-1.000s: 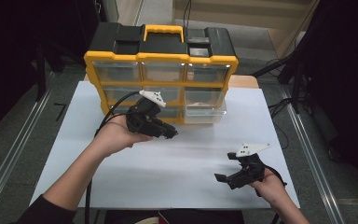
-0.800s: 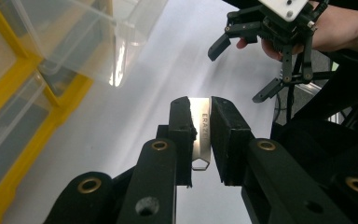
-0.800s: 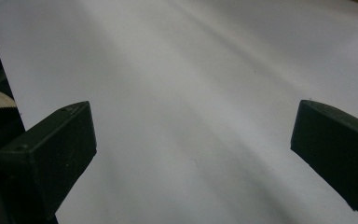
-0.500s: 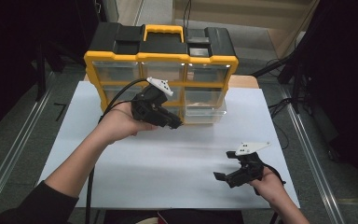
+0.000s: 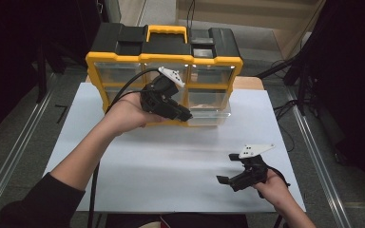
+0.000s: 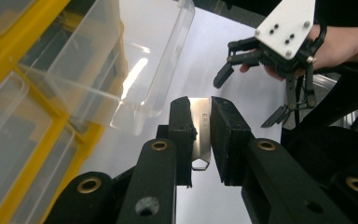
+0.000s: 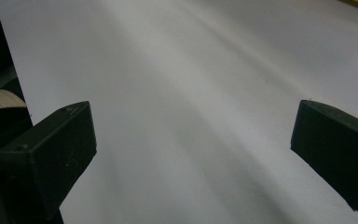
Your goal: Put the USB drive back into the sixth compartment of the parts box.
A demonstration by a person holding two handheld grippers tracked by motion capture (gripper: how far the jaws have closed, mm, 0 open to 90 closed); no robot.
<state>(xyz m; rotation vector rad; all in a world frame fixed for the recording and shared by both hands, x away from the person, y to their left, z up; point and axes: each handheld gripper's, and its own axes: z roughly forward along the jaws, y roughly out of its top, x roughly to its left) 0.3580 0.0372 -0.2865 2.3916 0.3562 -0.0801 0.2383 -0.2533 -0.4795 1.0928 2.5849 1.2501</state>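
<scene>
A yellow and black drawer organiser (image 5: pixel 164 59) stands at the back of the white table (image 5: pixel 180 156). Its lower right clear drawer (image 5: pixel 209 114) is pulled out. My left gripper (image 5: pixel 185 115) hovers at that drawer's front. In the left gripper view this gripper (image 6: pixel 199 105) is shut on a small flat metal piece (image 6: pixel 200 135) with letters on it, and the open clear drawer (image 6: pixel 154 65) lies just beyond. My right gripper (image 5: pixel 225 168) rests low at the front right, open, with nothing between its fingers (image 7: pixel 51 144) over bare table.
The organiser holds several closed clear drawers (image 5: pixel 119 73) and a yellow handle (image 5: pixel 166 31) on top. From the left gripper a cable (image 5: pixel 95 180) trails back along the forearm. A dark floor and metal rails (image 5: pixel 313 156) flank the table.
My left gripper has risen and moved right and forward, from the table's left middle to the pulled-out drawer, still holding the metal piece. The right gripper has barely moved.
</scene>
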